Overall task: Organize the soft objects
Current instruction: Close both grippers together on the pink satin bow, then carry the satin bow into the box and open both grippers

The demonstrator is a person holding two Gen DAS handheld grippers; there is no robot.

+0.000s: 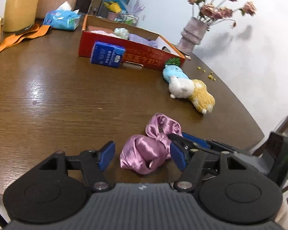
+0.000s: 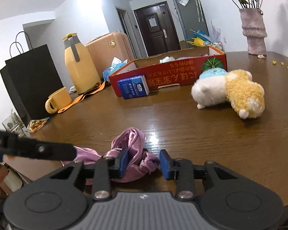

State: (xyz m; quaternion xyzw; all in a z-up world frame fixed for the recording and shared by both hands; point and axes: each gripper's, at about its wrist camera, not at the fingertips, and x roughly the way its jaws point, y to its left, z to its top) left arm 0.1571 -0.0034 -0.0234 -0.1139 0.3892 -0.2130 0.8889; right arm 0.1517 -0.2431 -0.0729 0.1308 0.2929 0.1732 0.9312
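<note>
A crumpled pink satin cloth [image 1: 144,153] lies on the brown table near its front edge. My left gripper [image 1: 142,156] is open and straddles it, pads clear of the fabric. From the right, my right gripper [image 2: 144,163] straddles the cloth's [image 2: 136,159] knotted end; its left pad touches fabric, the right pad stands just off it, so it is open. Farther back lie a blue plush [image 1: 172,72], a white plush [image 1: 182,88] and a yellow plush [image 1: 201,97]. The red cardboard box [image 1: 124,51] behind holds several soft items.
A blue packet [image 1: 107,54] leans on the box front. A vase of flowers [image 1: 194,32] stands at the back right, with yellow crumbs [image 1: 211,75] nearby. A tissue pack [image 1: 61,20], a yellow flask [image 2: 78,69], a mug [image 2: 59,99] and a black bag [image 2: 32,80] are on the left.
</note>
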